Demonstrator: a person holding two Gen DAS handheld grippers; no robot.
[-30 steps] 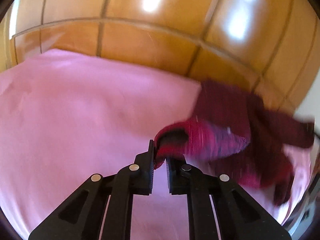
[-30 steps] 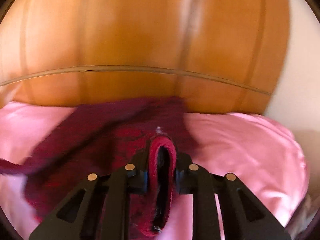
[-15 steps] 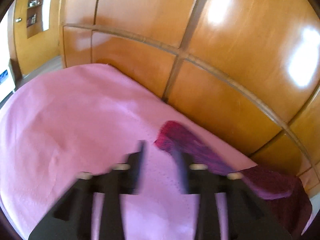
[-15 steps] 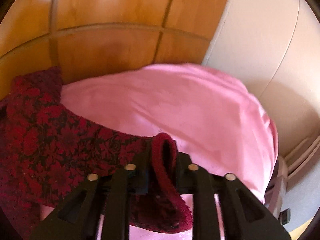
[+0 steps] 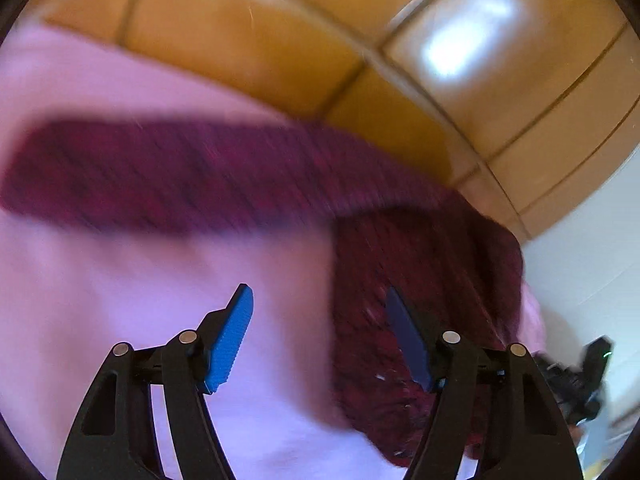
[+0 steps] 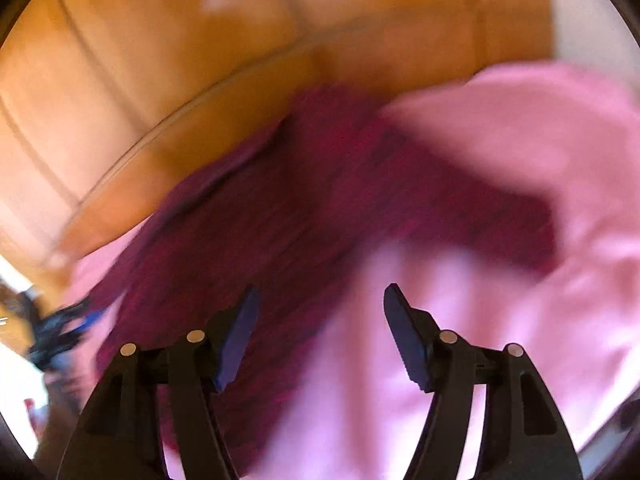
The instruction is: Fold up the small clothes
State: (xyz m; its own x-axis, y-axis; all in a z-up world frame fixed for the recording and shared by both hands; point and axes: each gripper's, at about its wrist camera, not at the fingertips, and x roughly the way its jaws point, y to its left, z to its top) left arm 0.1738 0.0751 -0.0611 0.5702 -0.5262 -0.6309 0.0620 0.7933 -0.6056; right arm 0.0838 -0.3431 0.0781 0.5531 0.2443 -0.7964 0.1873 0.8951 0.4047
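Observation:
A dark red patterned garment (image 5: 420,272) lies spread on the pink sheet (image 5: 100,312), one sleeve (image 5: 160,172) stretched out to the left in the left wrist view. My left gripper (image 5: 318,304) hovers above its body edge, jaws opening, nothing between the blue pads. In the right wrist view the same garment (image 6: 280,232) runs from lower left to upper right, with the other sleeve (image 6: 480,216) reaching right. My right gripper (image 6: 320,300) is above the garment's edge, jaws opening and empty. Both views are blurred by motion.
A glossy wooden panelled wall (image 5: 280,40) stands right behind the bed; it shows too in the right wrist view (image 6: 160,60). A pale wall (image 5: 592,248) lies to the right. Dark clutter (image 5: 580,376) sits beyond the bed's right edge.
Both grippers held folds of the garment a second ago; both have let go and spread their jaws. The garment now lies flat with its sleeves out, and both grippers tilted down toward it.

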